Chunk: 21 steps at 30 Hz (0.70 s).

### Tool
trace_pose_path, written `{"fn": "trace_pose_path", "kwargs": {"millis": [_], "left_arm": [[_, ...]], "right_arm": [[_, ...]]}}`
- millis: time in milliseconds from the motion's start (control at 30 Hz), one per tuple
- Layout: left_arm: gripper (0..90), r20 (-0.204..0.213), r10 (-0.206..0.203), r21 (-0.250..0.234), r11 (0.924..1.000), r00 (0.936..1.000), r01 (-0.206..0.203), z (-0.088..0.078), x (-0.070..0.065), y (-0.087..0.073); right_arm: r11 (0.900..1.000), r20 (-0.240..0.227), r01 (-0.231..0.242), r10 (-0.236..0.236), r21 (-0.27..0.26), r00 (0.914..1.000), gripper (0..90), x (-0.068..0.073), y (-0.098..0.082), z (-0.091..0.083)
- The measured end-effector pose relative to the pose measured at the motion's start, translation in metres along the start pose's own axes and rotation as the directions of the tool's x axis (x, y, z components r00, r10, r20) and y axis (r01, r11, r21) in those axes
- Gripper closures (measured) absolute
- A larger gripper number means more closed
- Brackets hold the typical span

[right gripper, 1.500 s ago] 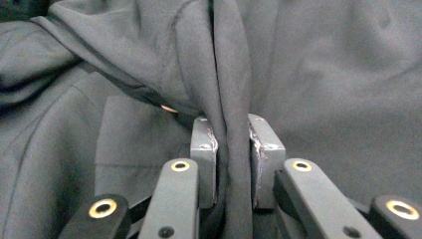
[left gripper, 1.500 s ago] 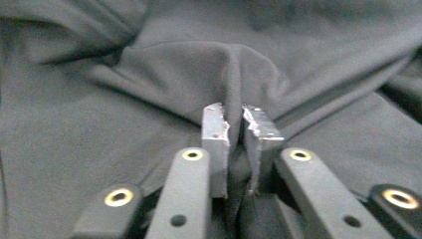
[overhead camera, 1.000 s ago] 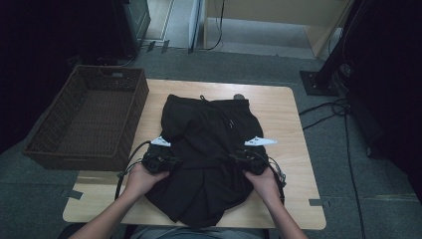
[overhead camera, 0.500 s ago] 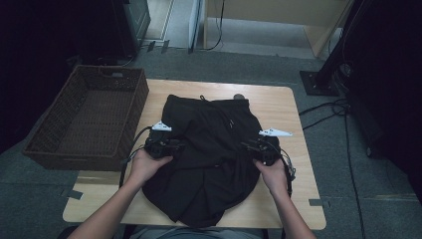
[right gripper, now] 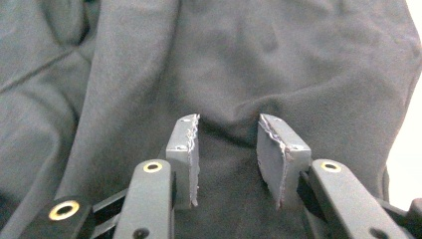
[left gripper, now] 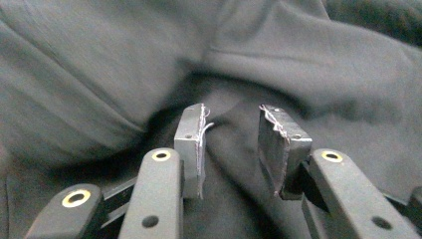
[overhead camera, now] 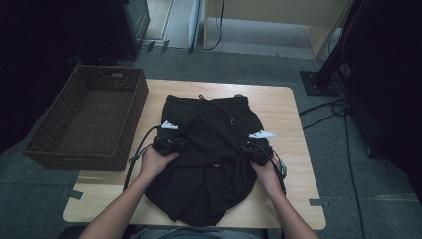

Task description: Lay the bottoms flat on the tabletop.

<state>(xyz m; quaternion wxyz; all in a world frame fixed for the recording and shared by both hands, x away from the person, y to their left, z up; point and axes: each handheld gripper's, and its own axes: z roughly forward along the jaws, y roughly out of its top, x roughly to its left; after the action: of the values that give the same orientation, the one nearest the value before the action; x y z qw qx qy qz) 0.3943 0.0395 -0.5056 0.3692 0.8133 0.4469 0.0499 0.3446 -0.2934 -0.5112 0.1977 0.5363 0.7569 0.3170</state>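
My left gripper (overhead camera: 171,144) at 9 o'clock and right gripper (overhead camera: 254,151) at 3 straddle the black shorts (overhead camera: 211,164) mid-table, part open, left just widened, cloth unpinched. Half folded; basket (overhead camera: 50,154) waits.

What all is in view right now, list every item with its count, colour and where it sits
Garment: one, black, crumpled at the table's middle.
Table: one, light wood, centre.
Basket: one, dark brown wicker, at the table's left edge.
Cables: several, black, on the grey floor to the right.
Left gripper: one, black, jaws apart over a cloth fold, having just closed a little.
Right gripper: one, black, jaws apart over cloth, having just opened a little.
Hands: two, behind the grippers.
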Motion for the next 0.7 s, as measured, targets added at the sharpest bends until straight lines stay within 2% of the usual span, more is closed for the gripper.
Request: {"fn": "trace_pose_path", "kwargs": {"millis": [133,333,533,600,667,700], "left_arm": [[64.1,-0.026,-0.020,-0.015,0.9997,0.9995,0.019,0.011,0.007,0.014],[66.1,-0.058,-0.051,-0.029,0.9984,0.9970,0.049,0.029,0.026,0.042],[67.1,-0.102,-0.079,-0.019,0.9968,0.9916,0.078,0.041,0.047,0.067],[63.0,-0.098,-0.101,-0.032,0.9946,0.9900,0.099,0.042,0.053,0.070],[59.4,-0.079,-0.143,-0.024,0.9897,0.9866,0.141,0.040,0.055,0.071],[57.6,-0.069,-0.146,-0.019,0.9892,0.9868,0.145,0.037,0.054,0.070]], "right_arm": [[1.000,0.015,-0.014,0.014,-0.010,0.9998,60.6,-0.005,0.013,0.014],[0.999,0.022,-0.033,0.033,-0.028,0.9992,59.7,-0.015,0.040,0.040],[0.995,0.036,-0.081,0.083,-0.056,0.9959,59.9,-0.029,0.065,0.066],[0.996,0.046,-0.074,0.076,-0.057,0.9960,58.7,-0.032,0.070,0.071],[0.996,0.048,-0.072,0.074,-0.055,0.9961,55.4,-0.032,0.073,0.074],[0.996,0.047,-0.077,0.078,-0.033,0.9958,57.2,-0.031,0.075,0.073]]}}
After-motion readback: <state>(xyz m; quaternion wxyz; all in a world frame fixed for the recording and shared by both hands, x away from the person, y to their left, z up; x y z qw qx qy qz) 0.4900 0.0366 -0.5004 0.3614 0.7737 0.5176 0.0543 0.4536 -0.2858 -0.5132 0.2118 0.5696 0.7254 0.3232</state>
